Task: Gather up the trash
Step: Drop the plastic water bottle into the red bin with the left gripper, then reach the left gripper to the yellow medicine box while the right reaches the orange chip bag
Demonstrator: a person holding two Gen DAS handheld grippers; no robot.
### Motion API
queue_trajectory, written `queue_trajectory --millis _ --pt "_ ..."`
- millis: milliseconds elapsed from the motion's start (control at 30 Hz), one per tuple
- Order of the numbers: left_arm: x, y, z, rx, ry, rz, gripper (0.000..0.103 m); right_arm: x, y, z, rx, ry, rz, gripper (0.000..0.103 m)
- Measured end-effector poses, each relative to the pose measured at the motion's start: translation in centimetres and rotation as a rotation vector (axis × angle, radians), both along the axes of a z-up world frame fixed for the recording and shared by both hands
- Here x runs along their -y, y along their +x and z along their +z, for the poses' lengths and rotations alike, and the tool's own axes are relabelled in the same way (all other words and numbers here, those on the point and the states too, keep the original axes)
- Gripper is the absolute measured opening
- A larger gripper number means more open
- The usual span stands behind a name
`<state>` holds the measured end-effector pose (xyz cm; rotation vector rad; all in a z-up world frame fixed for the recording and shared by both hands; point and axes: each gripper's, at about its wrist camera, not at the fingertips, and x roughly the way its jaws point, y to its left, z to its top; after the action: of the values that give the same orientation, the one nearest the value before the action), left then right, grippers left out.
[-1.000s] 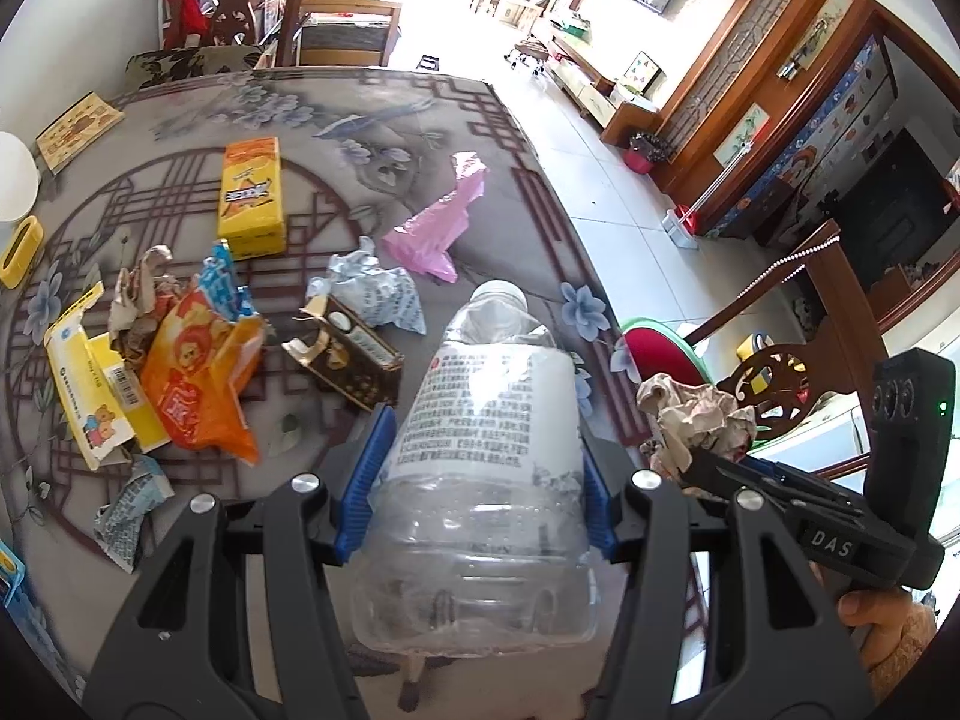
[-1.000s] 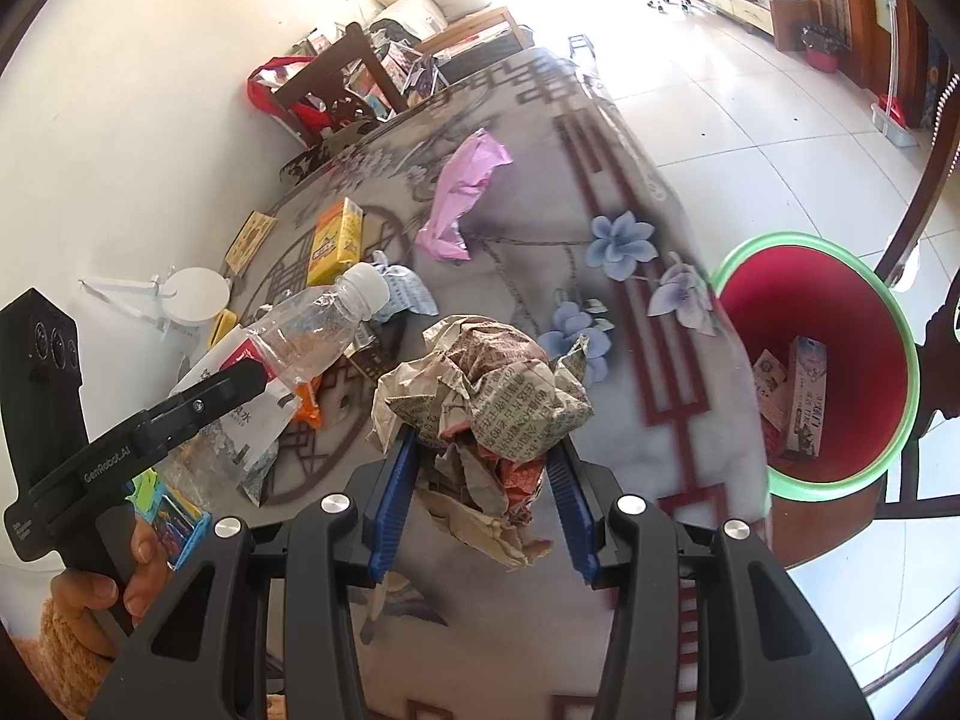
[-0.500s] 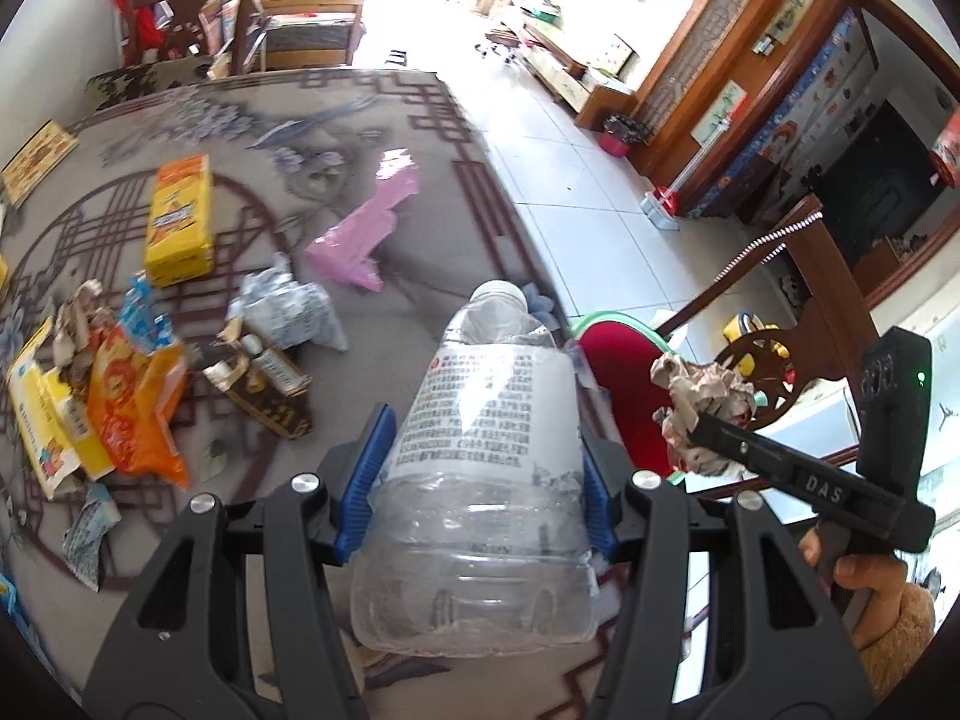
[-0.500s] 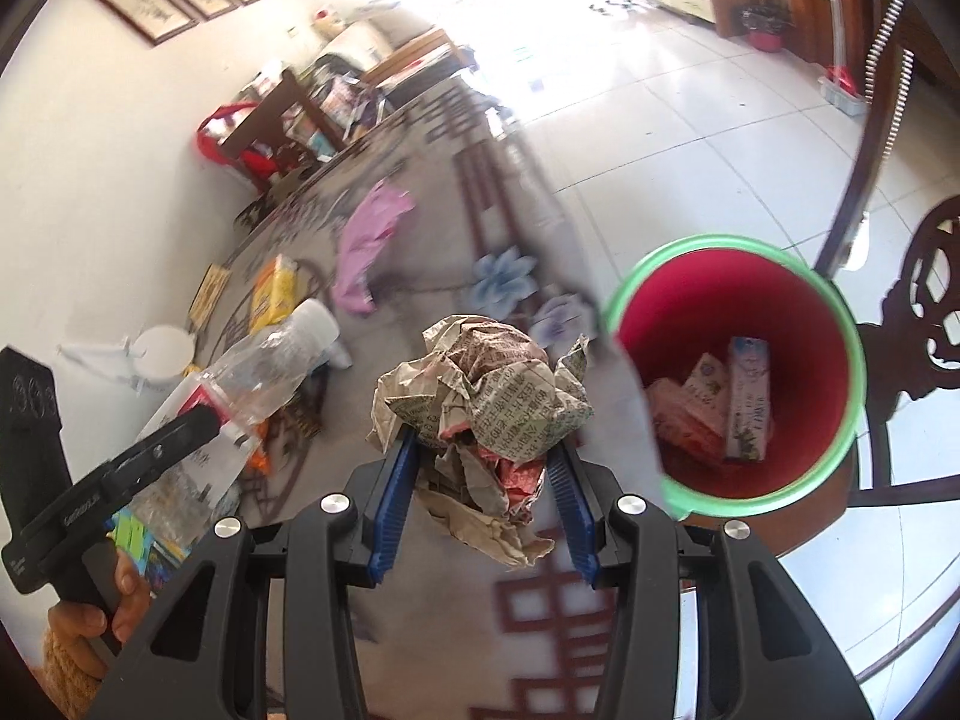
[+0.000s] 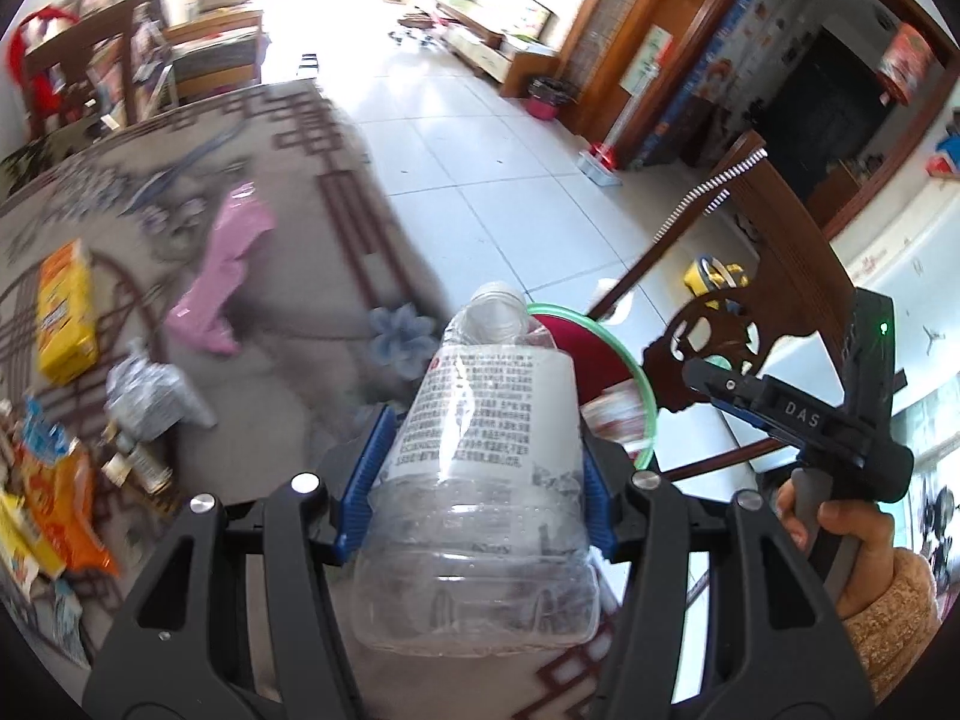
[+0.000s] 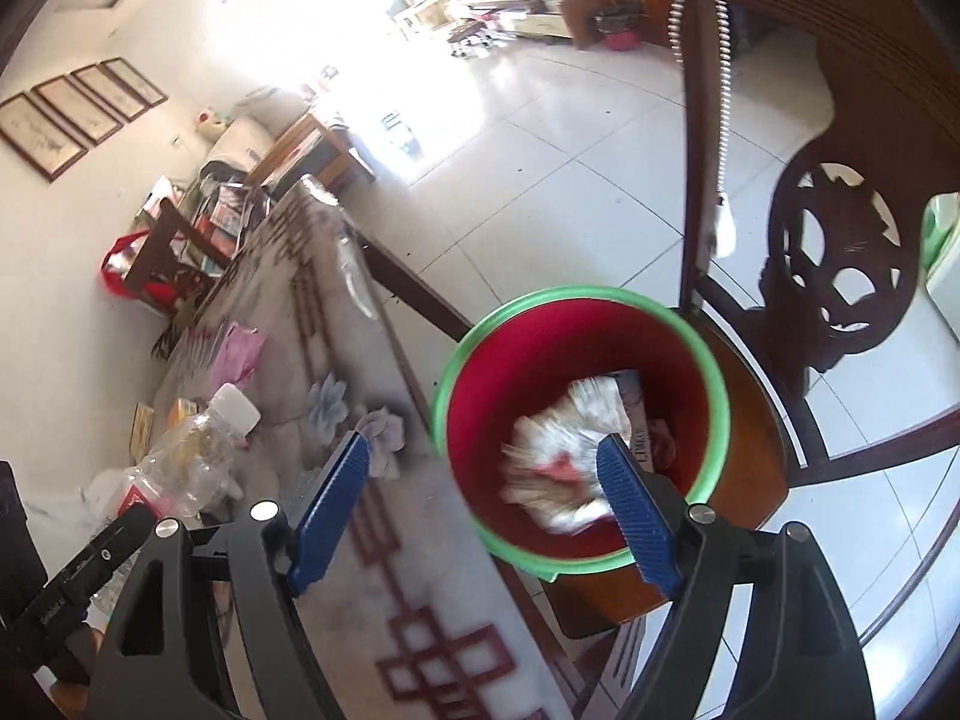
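bottles: one clear plastic bottle (image 5: 480,456) | bins: one red bin (image 6: 579,426) with green rim | paper wads: one crumpled paper wad (image 6: 561,468) | pink bags: one pink bag (image 5: 225,276) | yellow boxes: one yellow box (image 5: 63,312) | chairs: one carved wooden chair (image 6: 834,252)

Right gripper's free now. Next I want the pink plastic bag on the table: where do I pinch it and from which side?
Pinch the pink plastic bag at its narrower waist, coming from above. It lies flat and crumpled on the table, so only a raised fold gives the right gripper something to close on. It looks limp; expect it to trail.
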<state>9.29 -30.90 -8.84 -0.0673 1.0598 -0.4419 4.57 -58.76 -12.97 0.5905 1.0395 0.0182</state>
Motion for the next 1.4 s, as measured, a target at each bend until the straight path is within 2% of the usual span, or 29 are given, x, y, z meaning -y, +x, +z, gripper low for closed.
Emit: queue_trajectory --millis 167,367,400,467,533,633,800,900,1100,1267,1400 --pt "4.1 1.2 -0.5 0.009 0.01 -0.104 0.054 1.2 -0.9 -0.1 -0.019 0.017 -0.034 0.077" --pt "8.8 2.6 -1.0 0.004 0.009 -0.224 0.054 1.5 -2.4 0.4 -0.028 -0.007 -0.061 0.077" --pt "9.4 2.8 -1.1 0.002 0.011 -0.236 0.056 1.4 -2.7 0.5 -0.026 -0.01 -0.064 0.077" --pt "9.8 3.0 -1.0 0.014 0.005 -0.233 0.077 1.2 -3.1 0.9 -0.022 -0.027 -0.064 0.077" --pt "9.3 2.8 -0.5 0.032 -0.03 -0.218 0.078 0.8 -3.5 1.4 -0.015 -0.049 -0.062 0.077" --pt "8.0 2.4 -0.1 0.041 -0.023 -0.203 0.078 -0.1 -3.9 1.7 -0.013 -0.067 -0.051 0.077" --pt "3.3 1.1 0.3 0.046 -0.027 -0.106 0.078 -2.3 -4.0 2.3 -0.001 -0.079 -0.006 0.077" --pt "-0.8 -0.1 0.2 0.033 -0.024 -0.018 0.079 -4.4 -3.8 2.6 0.007 -0.085 0.035 0.077" --pt "-8.7 -2.3 -0.2 0.026 0.001 0.141 0.083 -9.8 -3.7 3.1 0.02 -0.097 0.139 0.077" --pt "-16.4 -3.9 -1.1 -0.006 0.005 0.307 0.083 -15.1 -3.6 3.5 0.026 -0.103 0.224 0.077" --pt "-22.4 -5.2 -1.4 0.001 0.02 0.442 0.083 -18.9 -3.8 3.8 0.03 -0.107 0.281 0.077"
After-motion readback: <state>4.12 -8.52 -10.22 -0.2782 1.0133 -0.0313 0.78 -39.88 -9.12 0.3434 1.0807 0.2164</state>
